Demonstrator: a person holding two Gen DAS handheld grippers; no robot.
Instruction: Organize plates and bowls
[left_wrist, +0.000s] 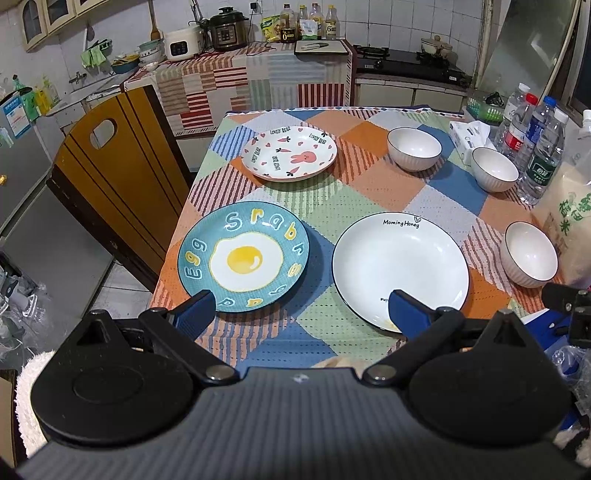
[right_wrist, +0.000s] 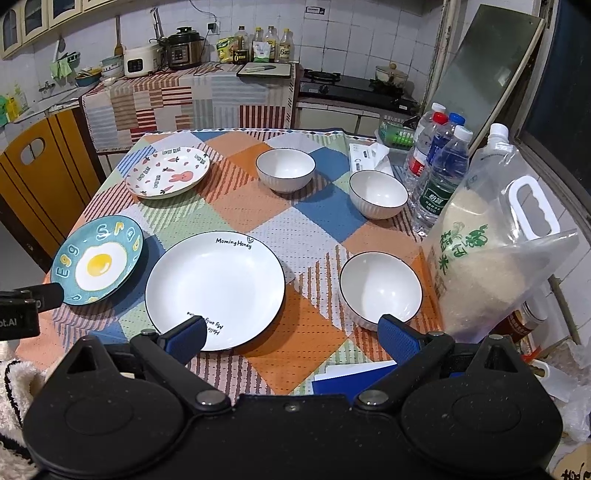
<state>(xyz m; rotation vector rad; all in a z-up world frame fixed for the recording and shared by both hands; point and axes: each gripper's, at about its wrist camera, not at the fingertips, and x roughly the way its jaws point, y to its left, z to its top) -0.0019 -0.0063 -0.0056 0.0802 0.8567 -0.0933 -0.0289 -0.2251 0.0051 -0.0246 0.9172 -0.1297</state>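
I have both tools held back at the near edge of the surface (left_wrist: 280, 339), nothing gripped yet. The left gripper (left_wrist: 301, 312) has its fingers spread wide, one tip over the near rim of the egg plate (left_wrist: 243, 256) and the other over the near rim of the white plate (left_wrist: 400, 266), so it sits between the two rather than committed to either. The right gripper (right_wrist: 291, 334) is likewise spread and empty, framing the gap between the white plate (right_wrist: 215, 290) and the nearest bowl (right_wrist: 380, 286). The bunny plate (left_wrist: 289, 154) lies farther back on the left, and two more bowls (right_wrist: 285, 170) (right_wrist: 378, 194) stand apart toward the water bottles (right_wrist: 439, 173) and the bag of rice (right_wrist: 491, 254). Everything is laid out singly, which I read as the start: plates want stacking on the left, bowls nesting on the right, one side per hand.
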